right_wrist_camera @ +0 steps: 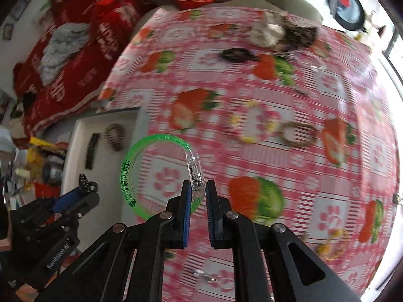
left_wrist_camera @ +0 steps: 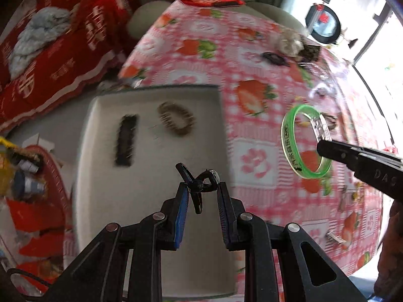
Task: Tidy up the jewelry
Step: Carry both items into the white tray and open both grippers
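My left gripper (left_wrist_camera: 201, 186) is shut on a small dark hair clip (left_wrist_camera: 185, 172) with a clear bead and hangs above a white tray (left_wrist_camera: 151, 226). In the tray lie a black comb clip (left_wrist_camera: 125, 141) and a brown beaded bracelet (left_wrist_camera: 176, 122). My right gripper (right_wrist_camera: 197, 188) is shut on the clear clasp of a green translucent bangle (right_wrist_camera: 126, 168), held in the air over the strawberry tablecloth (right_wrist_camera: 252, 88), just right of the tray (right_wrist_camera: 108, 176). The left gripper (right_wrist_camera: 87, 183) shows at the left of the right wrist view; the right gripper (left_wrist_camera: 321, 148) and bangle (left_wrist_camera: 286, 138) show at the right of the left wrist view.
On the cloth lie a black hair piece (right_wrist_camera: 236, 54), a pink-and-yellow bracelet (right_wrist_camera: 252, 123), a brown woven bracelet (right_wrist_camera: 298, 134), a yellow item (right_wrist_camera: 330, 248) and a small clear piece (right_wrist_camera: 204, 275). A pale pile (right_wrist_camera: 269, 32) sits at the far edge. Red bedding (left_wrist_camera: 63, 58) lies to the left.
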